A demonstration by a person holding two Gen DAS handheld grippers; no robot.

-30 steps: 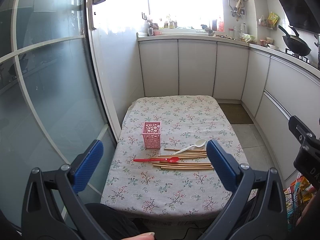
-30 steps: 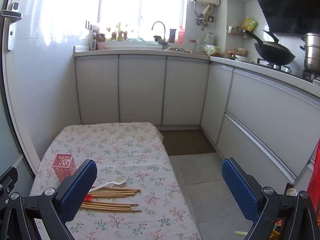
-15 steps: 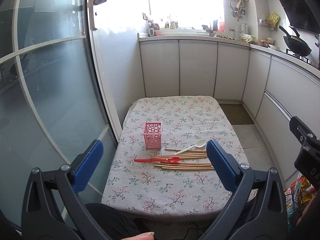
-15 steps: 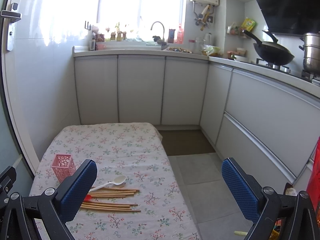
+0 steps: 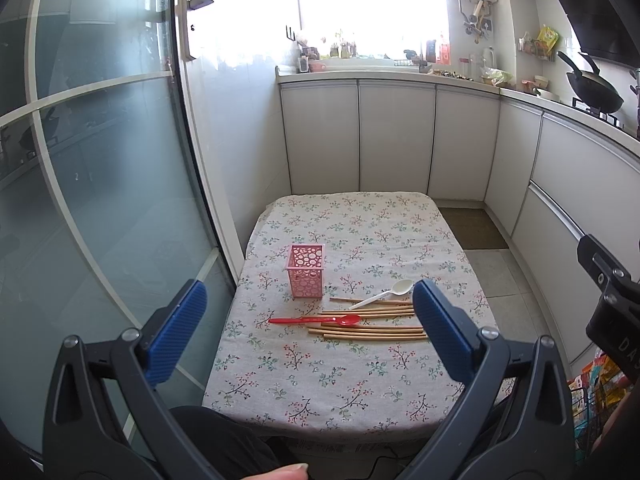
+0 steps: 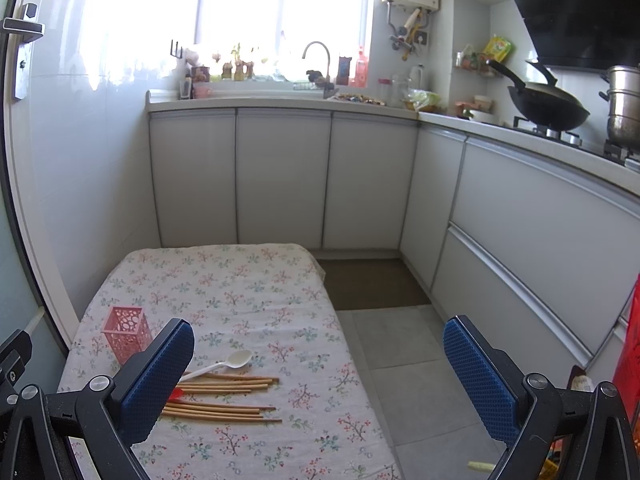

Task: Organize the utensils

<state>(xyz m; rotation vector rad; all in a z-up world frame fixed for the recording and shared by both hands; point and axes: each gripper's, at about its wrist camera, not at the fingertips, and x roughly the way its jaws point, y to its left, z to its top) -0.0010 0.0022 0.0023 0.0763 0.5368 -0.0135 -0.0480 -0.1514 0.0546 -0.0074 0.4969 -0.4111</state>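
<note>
Chopsticks (image 5: 370, 322) on tablecloth (image 5: 360, 380), well beyond both wide-open tools.

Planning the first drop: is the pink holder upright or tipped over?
Upright. The pink holder stands on its base on the tablecloth, open top facing up; the right wrist view agrees.

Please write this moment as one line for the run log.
left hand-held gripper: open, empty | right hand-held gripper: open, empty | pink holder: upright, empty | chopsticks, red spoon, white spoon: on table

Bright daylight, blown-out window (image 6: 280, 16) glare, sharp focus, strong fisheye bending at edges
</note>
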